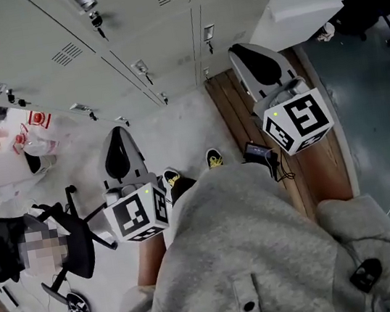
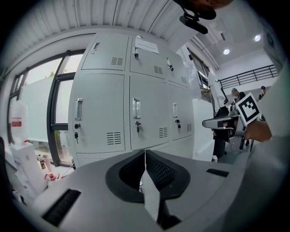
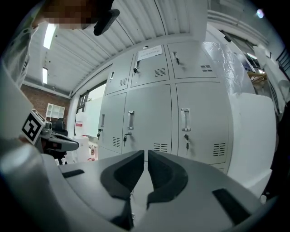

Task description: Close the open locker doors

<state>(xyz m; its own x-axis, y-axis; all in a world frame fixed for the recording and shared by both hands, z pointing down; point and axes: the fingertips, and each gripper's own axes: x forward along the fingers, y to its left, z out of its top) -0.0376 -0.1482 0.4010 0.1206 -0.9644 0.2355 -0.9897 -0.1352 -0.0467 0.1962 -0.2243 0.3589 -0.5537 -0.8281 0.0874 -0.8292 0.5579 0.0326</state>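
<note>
Ahead, visible locker doors [image 3: 149,122] are all sitting flush (closing finished, or an open one unseen); left gripper [image 2: 145,158] and right gripper [image 3: 146,158] are hovering pinched together, empty.

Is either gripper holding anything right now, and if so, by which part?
Nothing is held. The left gripper and the right gripper both have their jaws together with nothing between them, and neither touches the lockers.
</note>
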